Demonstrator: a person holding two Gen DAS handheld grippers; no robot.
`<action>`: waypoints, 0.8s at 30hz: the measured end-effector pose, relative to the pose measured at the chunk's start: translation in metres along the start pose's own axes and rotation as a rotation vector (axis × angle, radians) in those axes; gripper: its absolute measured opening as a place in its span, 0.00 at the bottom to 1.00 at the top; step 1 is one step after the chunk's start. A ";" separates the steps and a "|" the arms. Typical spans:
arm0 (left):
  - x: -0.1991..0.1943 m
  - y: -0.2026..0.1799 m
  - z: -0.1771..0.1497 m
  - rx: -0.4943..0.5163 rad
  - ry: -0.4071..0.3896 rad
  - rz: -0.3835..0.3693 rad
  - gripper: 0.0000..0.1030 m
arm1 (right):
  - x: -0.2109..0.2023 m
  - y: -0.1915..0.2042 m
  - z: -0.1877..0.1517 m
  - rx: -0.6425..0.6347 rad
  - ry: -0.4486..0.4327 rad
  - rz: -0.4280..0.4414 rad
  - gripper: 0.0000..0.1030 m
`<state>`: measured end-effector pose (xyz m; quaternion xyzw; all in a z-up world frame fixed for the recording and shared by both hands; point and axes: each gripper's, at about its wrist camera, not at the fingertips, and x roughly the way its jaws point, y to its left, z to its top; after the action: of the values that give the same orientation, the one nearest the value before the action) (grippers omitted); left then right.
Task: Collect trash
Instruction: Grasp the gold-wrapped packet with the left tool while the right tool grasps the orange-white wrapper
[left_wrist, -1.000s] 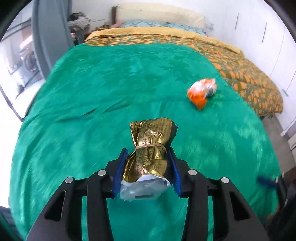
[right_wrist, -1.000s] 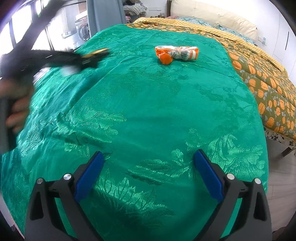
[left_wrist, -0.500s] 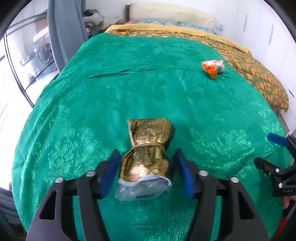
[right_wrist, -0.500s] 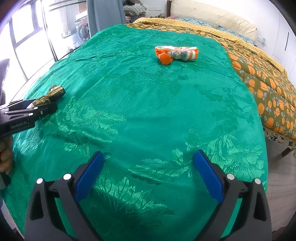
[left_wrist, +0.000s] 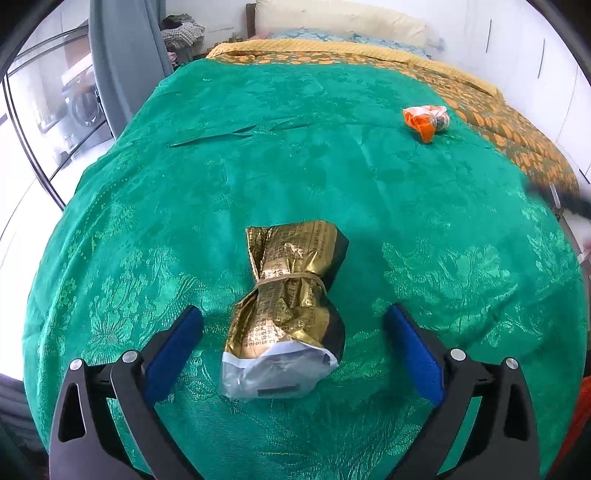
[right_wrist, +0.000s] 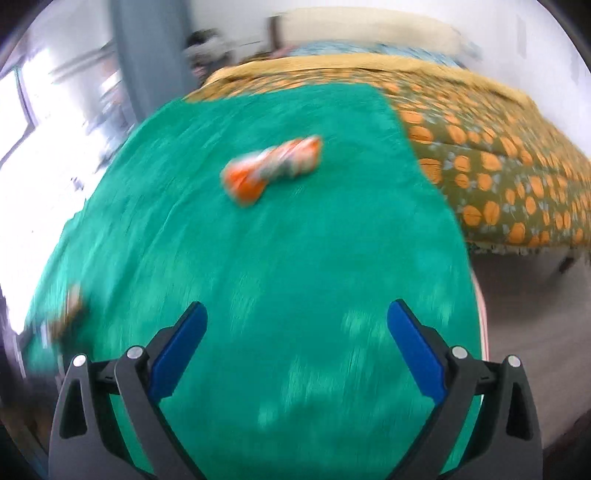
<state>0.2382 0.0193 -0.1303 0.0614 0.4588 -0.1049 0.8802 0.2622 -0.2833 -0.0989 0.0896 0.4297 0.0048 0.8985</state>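
Observation:
A crumpled gold foil packet with a clear plastic end lies on the green bedspread, bound by a rubber band. My left gripper straddles it; its jaws are opening, and the blue pads stand clear of the packet on both sides. An orange and white wrapper lies far back on the right. The right wrist view is blurred: my right gripper is open and empty above the bedspread, with the orange wrapper ahead of it and the gold packet a smear at the left edge.
An orange-patterned quilt covers the bed's right side, with pillows at the head. A grey curtain and a glass door stand to the left. White cupboards line the right wall. Floor shows beyond the bed's right edge.
The left gripper lowered the gold packet to the bedspread and let it go, its jaws spreading wide. The right gripper swung forward towards the orange wrapper, blurring its view.

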 end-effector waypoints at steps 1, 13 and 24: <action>0.000 0.000 0.000 -0.001 0.000 0.000 0.95 | 0.008 -0.002 0.018 0.047 -0.002 0.006 0.92; 0.000 0.003 0.000 -0.007 0.000 -0.009 0.95 | 0.137 0.046 0.113 0.226 0.087 -0.101 0.92; 0.000 0.004 0.000 -0.008 0.000 -0.010 0.95 | 0.086 0.064 0.071 -0.089 0.057 -0.005 0.43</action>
<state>0.2393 0.0231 -0.1303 0.0555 0.4594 -0.1075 0.8799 0.3762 -0.2239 -0.1110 0.0481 0.4546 0.0242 0.8890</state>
